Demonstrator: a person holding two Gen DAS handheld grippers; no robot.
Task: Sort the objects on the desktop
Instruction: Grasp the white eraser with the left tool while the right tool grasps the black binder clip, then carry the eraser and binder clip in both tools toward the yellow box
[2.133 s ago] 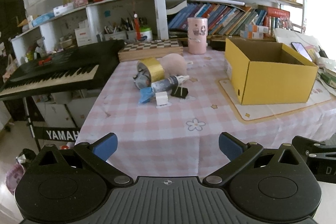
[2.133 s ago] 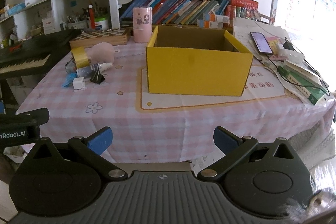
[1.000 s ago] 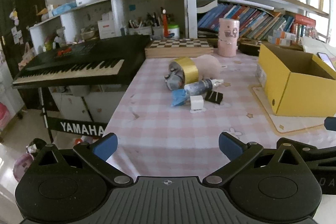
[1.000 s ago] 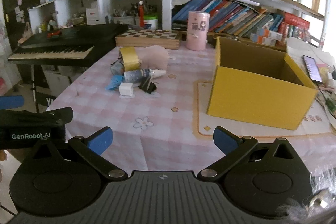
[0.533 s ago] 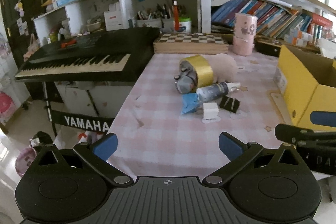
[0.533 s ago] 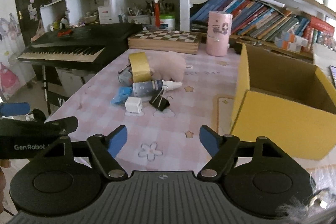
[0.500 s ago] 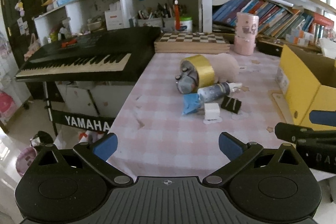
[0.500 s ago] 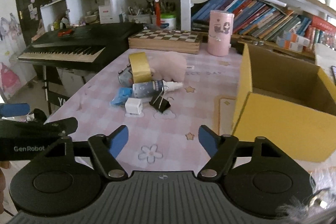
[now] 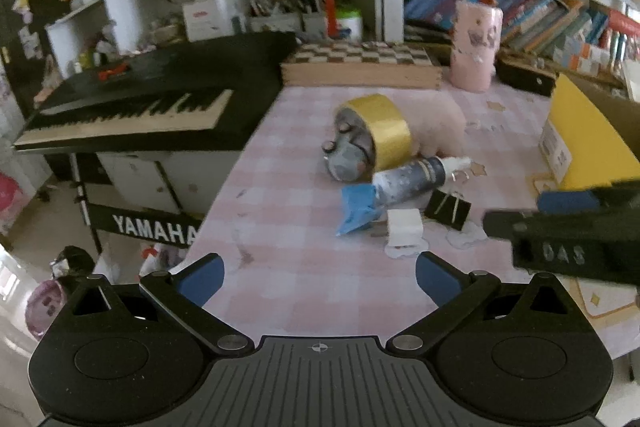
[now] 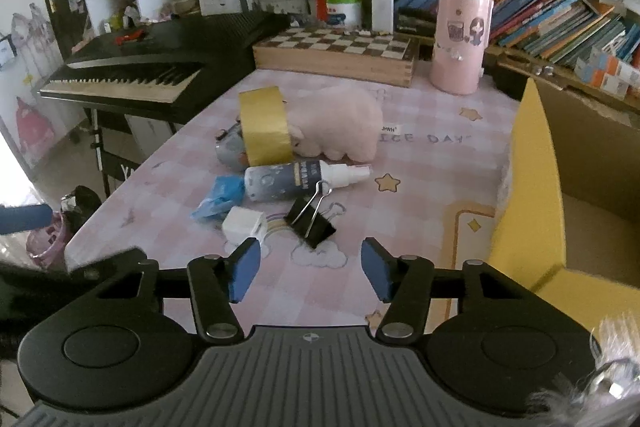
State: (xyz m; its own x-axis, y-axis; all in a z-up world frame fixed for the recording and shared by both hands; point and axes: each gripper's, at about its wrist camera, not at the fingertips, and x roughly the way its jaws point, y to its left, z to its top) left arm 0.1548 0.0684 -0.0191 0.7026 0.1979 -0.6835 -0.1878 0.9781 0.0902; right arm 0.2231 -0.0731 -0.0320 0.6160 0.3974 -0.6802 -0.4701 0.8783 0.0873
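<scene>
A heap of small objects lies on the pink checked tablecloth (image 10: 420,163): a gold tape roll (image 10: 265,126), a pink plush pig (image 10: 340,123), a spray bottle (image 10: 296,179), a blue crumpled wrapper (image 10: 219,195), a white cube plug (image 10: 245,223) and a black binder clip (image 10: 310,219). My right gripper (image 10: 308,269) hovers just short of the clip, jaws closing with nothing between them. My left gripper (image 9: 318,277) stands open and empty over the table's left front, with the white plug (image 9: 405,227) ahead. The yellow box (image 10: 536,195) stands open at the right.
A black keyboard (image 10: 152,67) on a stand borders the table's left side. A wooden chess box (image 10: 336,55) and a pink canister (image 10: 460,41) stand at the back edge, before shelves of books. In the left wrist view the right gripper's body (image 9: 568,239) crosses the right side.
Both grippers have moved forward and leftward toward the heap, which now looms larger. The right gripper's jaws have narrowed from wide open. The left jaws have kept their width.
</scene>
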